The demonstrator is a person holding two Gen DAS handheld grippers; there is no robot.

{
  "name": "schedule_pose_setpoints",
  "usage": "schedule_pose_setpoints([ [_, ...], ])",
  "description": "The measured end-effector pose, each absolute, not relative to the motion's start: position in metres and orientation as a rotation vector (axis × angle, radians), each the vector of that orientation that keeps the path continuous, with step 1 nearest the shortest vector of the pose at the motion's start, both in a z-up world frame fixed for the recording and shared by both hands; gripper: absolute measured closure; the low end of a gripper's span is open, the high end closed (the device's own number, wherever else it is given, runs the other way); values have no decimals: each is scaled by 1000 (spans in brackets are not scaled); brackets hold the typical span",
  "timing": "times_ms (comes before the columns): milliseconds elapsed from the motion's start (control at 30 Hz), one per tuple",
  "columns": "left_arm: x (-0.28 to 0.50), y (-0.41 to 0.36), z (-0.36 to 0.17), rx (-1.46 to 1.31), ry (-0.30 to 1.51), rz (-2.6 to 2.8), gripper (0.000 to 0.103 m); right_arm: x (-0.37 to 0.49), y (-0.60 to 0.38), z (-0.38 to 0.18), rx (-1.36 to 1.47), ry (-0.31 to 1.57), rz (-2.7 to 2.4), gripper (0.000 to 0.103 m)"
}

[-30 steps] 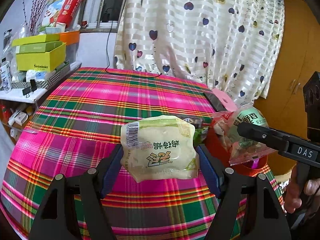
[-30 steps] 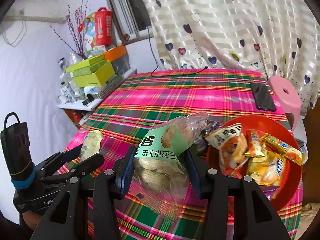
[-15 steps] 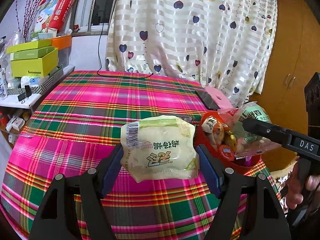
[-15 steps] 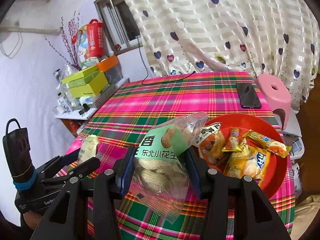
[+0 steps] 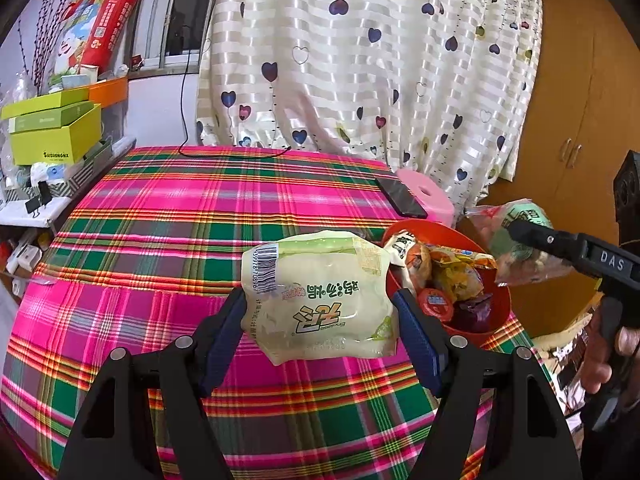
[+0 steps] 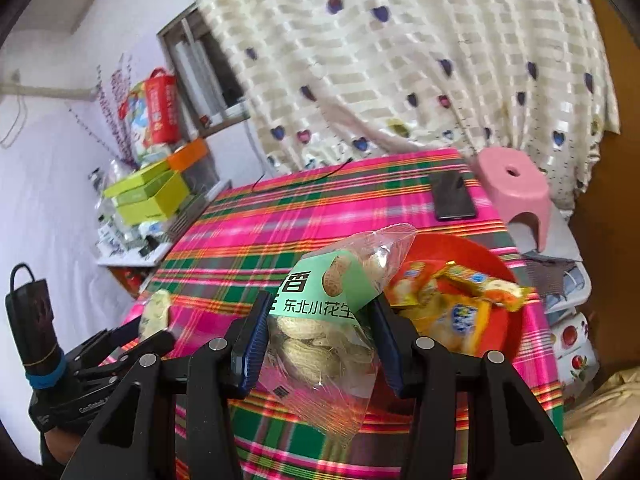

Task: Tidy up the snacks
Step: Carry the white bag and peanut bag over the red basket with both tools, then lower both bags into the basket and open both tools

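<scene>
The left tongs (image 5: 320, 320) were clamped on a pale green snack pouch (image 5: 320, 296); the right tongs (image 6: 316, 340) gripped a peanut bag (image 6: 324, 320), the red bowl (image 6: 516, 320) at three o'clock.

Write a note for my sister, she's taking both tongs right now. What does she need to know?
Left tongs: shut on the pale green snack pack, held above the plaid tablecloth.
Right tongs: shut on the peanut bag, beside the red bowl.
Done: several snacks already sit in the bowl.
Left: probably drop both packs in there.
</scene>
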State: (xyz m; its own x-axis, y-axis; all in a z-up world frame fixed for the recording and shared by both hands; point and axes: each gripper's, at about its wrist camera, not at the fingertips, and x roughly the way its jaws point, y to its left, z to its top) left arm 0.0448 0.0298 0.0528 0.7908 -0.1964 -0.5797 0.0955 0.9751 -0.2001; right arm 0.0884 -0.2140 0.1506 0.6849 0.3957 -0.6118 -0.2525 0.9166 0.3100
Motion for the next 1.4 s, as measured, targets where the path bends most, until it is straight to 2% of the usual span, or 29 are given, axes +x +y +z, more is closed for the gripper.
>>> schedule_pose_setpoints([
  [500,59,9,53,-141,653,-197,29,95,-274,145,261,719,243,56],
  [933,79,-6,43,-128,693,-220,29,119,-299,103,328,804,216,56],
  [1133,85,-13,42,-113,703,-228,29,134,-305,68,391,889,224,50],
  [1400,91,-30,43,-92,709,-262,29,125,-310,73,340,881,196,44],
])
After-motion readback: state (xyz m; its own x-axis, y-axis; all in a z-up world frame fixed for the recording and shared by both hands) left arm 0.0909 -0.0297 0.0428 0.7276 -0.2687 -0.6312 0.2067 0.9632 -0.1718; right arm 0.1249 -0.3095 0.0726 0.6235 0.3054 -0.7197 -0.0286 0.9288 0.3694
